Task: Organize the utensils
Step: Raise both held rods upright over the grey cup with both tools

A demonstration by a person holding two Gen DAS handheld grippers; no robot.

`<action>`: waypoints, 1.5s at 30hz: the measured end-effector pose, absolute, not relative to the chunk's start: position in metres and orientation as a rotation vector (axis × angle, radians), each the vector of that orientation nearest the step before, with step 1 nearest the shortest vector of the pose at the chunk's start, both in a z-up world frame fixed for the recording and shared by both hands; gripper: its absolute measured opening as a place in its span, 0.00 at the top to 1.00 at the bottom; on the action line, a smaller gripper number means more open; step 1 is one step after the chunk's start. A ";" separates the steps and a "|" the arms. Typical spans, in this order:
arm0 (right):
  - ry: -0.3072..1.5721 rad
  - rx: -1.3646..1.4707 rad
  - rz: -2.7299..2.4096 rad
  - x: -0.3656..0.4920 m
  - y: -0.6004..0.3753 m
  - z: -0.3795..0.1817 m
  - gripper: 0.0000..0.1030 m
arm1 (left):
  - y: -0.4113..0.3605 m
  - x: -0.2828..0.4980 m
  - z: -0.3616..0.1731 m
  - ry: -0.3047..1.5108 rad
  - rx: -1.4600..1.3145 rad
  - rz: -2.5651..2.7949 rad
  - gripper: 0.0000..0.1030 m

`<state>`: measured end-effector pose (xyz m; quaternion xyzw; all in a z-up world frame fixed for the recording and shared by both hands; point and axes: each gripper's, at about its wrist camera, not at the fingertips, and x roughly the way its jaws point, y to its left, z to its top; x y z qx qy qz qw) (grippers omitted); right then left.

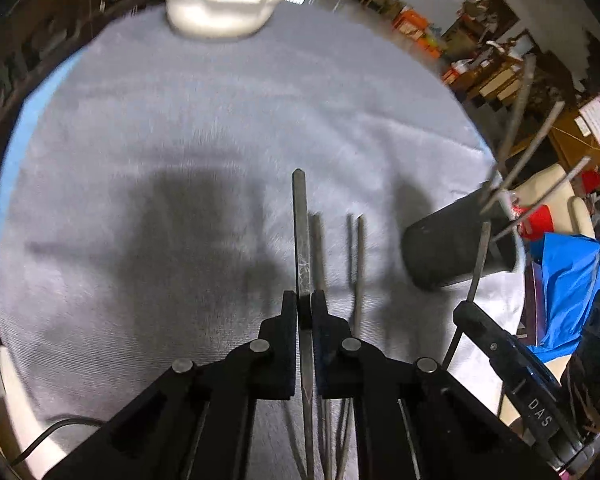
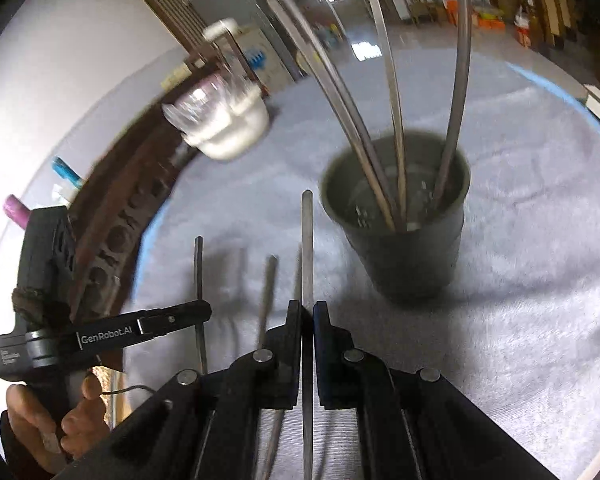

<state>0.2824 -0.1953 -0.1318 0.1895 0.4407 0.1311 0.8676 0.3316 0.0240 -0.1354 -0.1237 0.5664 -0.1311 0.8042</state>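
My left gripper [image 1: 304,300] is shut on a flat metal utensil handle [image 1: 301,220] that points away over the grey cloth. My right gripper [image 2: 307,310] is shut on another metal utensil handle [image 2: 307,240], which points toward a dark cup [image 2: 400,220] just right of its tip. The cup holds several metal utensils [image 2: 396,128] standing up. In the left wrist view the cup [image 1: 452,248] is at the right with the right gripper [image 1: 480,320] before it. A loose utensil [image 2: 267,292] lies on the cloth between the grippers. The left gripper [image 2: 196,316] shows at the left in the right wrist view.
A grey cloth [image 1: 180,120] covers the round table with a blue edge [image 1: 32,120]. A white-based clear jar [image 1: 220,4] stands at the far edge. A dark wooden rack [image 2: 120,220] runs along the table's left side. Blue plastic [image 1: 568,280] lies off the right edge.
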 end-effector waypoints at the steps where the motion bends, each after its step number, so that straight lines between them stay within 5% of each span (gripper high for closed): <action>1: 0.902 0.399 0.283 0.279 -0.197 -0.126 0.94 | 0.025 0.329 -0.128 1.195 -0.263 -0.288 0.94; 28: 0.415 0.396 0.159 0.267 -0.272 0.030 0.94 | -0.022 0.334 0.054 0.722 -0.218 -0.428 0.94; 45: 0.456 0.316 0.061 0.279 -0.279 0.016 0.94 | -0.059 0.360 0.035 0.549 -0.271 -0.383 0.94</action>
